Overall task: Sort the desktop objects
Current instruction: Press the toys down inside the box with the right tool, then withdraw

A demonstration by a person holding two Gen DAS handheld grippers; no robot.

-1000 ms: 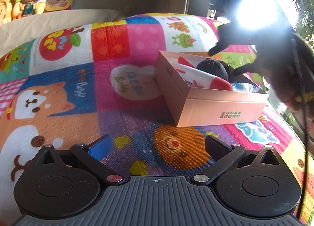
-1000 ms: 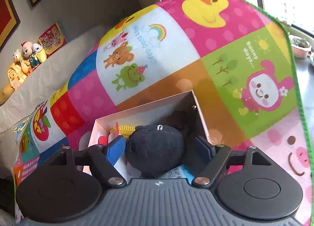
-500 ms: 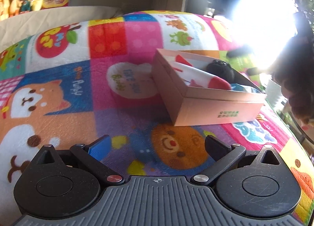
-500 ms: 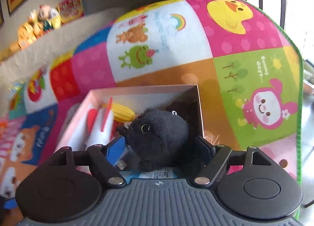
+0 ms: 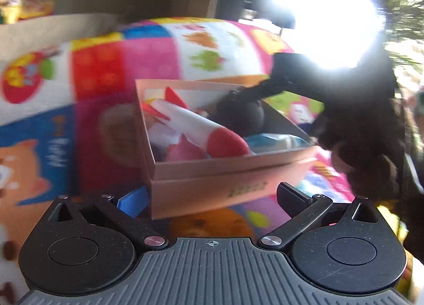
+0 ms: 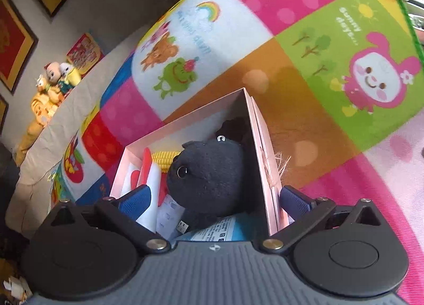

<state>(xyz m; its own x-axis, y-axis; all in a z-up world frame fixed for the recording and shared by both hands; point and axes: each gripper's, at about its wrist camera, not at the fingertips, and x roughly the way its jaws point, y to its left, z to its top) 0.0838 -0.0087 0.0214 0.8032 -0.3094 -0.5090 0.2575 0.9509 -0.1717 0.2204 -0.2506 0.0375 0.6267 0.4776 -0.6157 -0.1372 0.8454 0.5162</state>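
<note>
A pink cardboard box (image 5: 212, 191) sits on a colourful cartoon mat (image 5: 100, 66). It holds a black plush toy (image 5: 243, 114), a white and red plush rocket (image 5: 201, 130) and a blue packet (image 5: 275, 140). My left gripper (image 5: 212, 196) is open and empty, its fingers on either side of the box's near wall. My right gripper (image 6: 214, 199) is open over the box (image 6: 267, 172), its jaws straddling the right wall; the black plush (image 6: 212, 175) lies between them, untouched. A toy corn (image 6: 167, 158) lies behind the plush. The right gripper also shows in the left wrist view (image 5: 304, 77).
A beige cushion (image 6: 66, 119) borders the mat's far side, with plush figures (image 6: 50, 85) and a red card (image 6: 84, 53) on it. Framed pictures hang on the wall (image 6: 16, 40). Strong window glare fills the upper right of the left wrist view. The mat's green edge (image 6: 405, 13) lies at right.
My left gripper has moved forward to the box, now close around its near wall. My right gripper has swung back over the box's right wall and still hovers above the black plush.
</note>
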